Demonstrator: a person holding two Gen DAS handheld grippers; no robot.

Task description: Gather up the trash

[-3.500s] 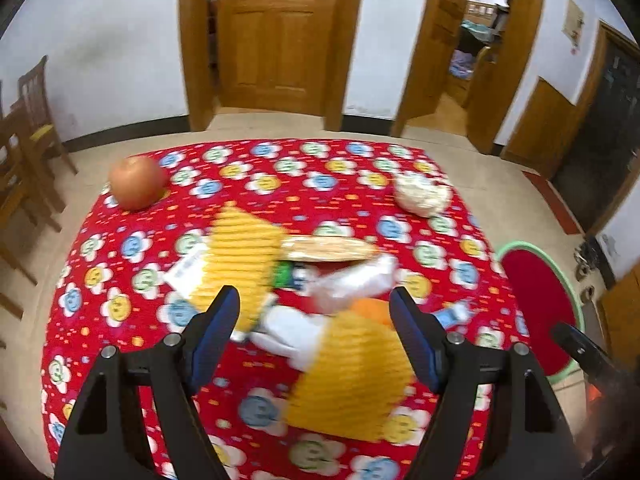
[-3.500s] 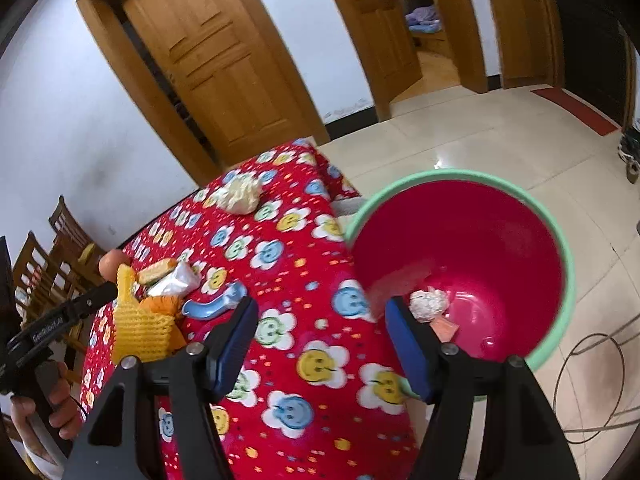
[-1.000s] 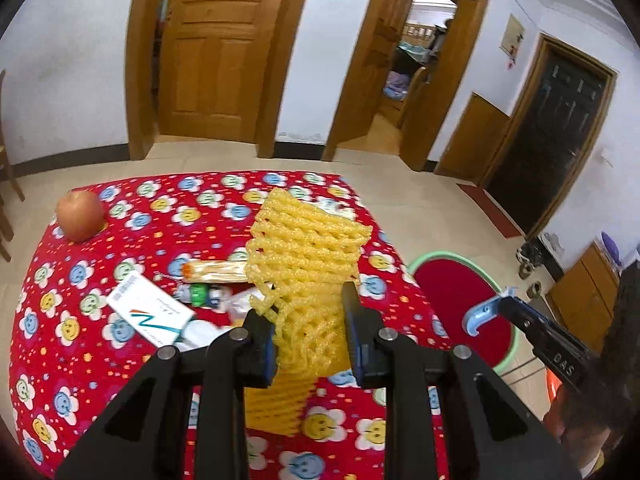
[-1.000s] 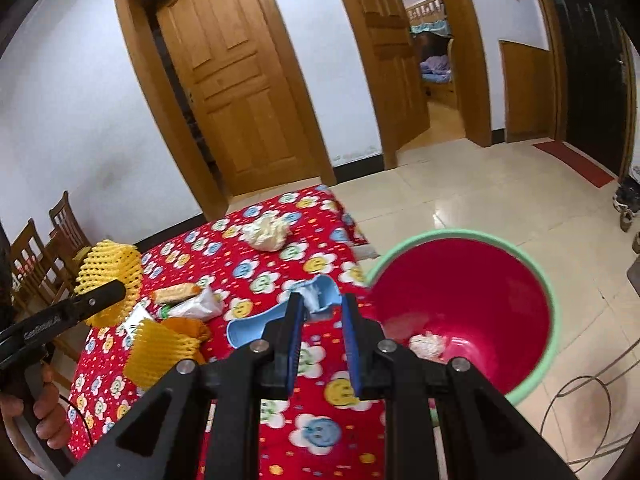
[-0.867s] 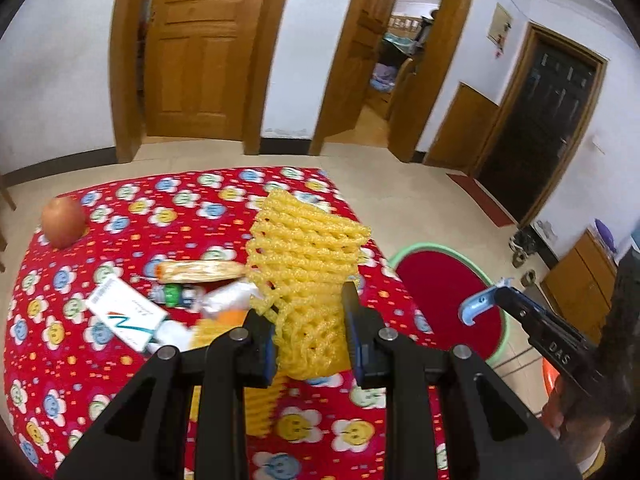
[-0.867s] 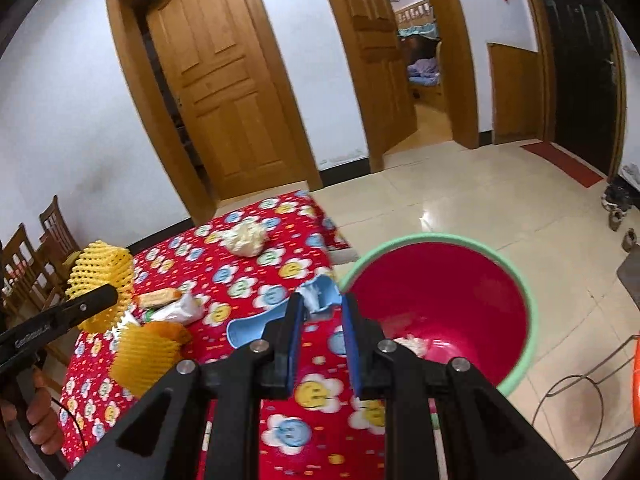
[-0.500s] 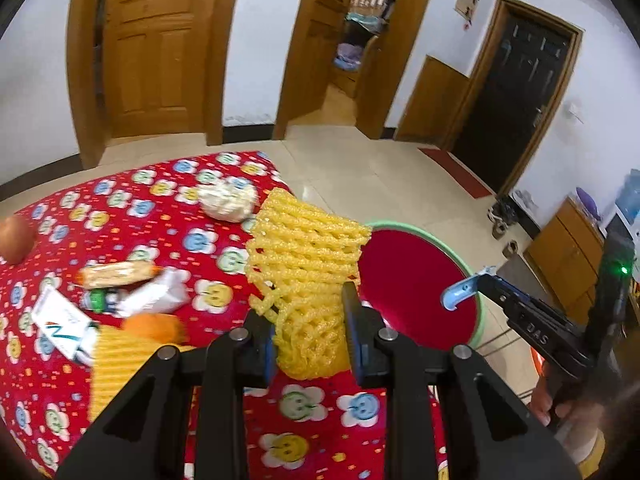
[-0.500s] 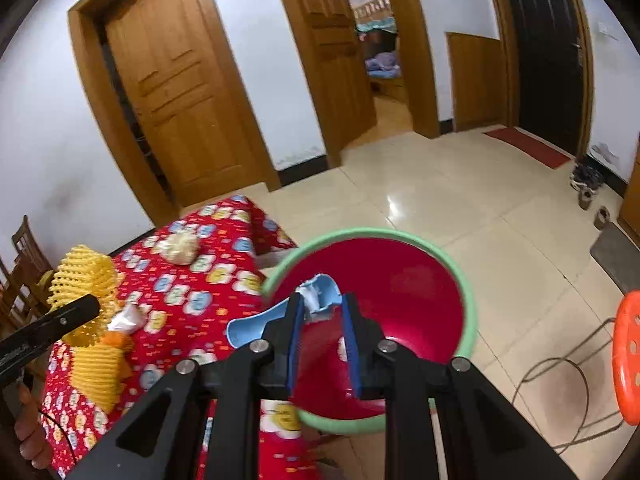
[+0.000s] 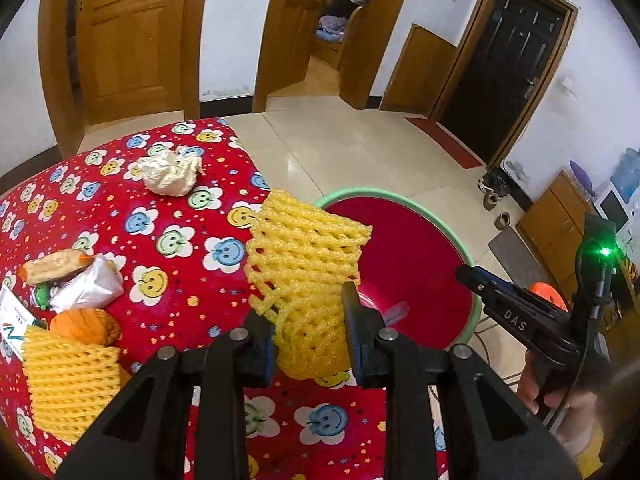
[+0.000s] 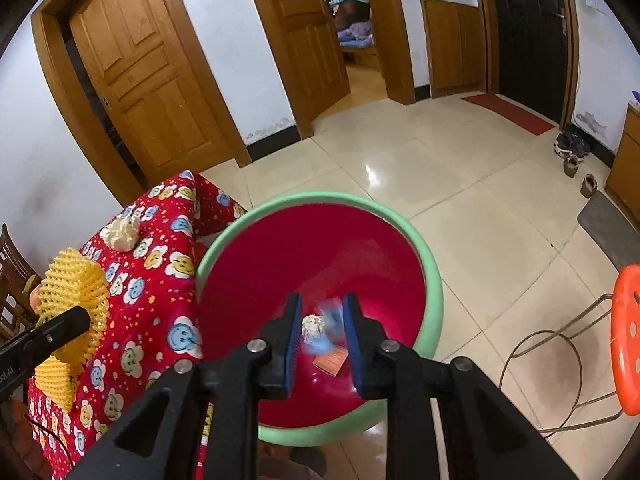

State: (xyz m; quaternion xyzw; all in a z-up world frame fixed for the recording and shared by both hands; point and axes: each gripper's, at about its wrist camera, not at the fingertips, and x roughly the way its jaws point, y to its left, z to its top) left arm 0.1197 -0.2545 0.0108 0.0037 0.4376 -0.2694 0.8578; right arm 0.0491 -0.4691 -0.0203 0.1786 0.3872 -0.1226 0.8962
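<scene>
My left gripper [image 9: 308,308] is shut on a yellow foam net [image 9: 304,248] and holds it above the table's right edge, beside the red bin with a green rim [image 9: 404,200]. My right gripper [image 10: 320,312] hangs over the bin [image 10: 320,200] with its jaws opening. A blurred blue wrapper [image 10: 326,332] is between and below the pads, loose from them. A white paper ball [image 10: 312,326] and an orange scrap [image 10: 330,360] lie inside the bin. In the left wrist view the right gripper [image 9: 466,274] shows no wrapper at its tip.
On the red flowered table [image 9: 180,216] lie a crumpled paper [image 9: 168,168], a second yellow net [image 9: 68,376], an orange peel [image 9: 84,324], a white wrapper [image 9: 88,288], a snack bar [image 9: 52,270] and a card [image 9: 12,320]. An orange stool [image 10: 628,340] stands right of the bin.
Both grippers have swung right, from over the table toward the bin. The right gripper's jaws have parted and let the blue wrapper drop. The left gripper keeps its hold on the net.
</scene>
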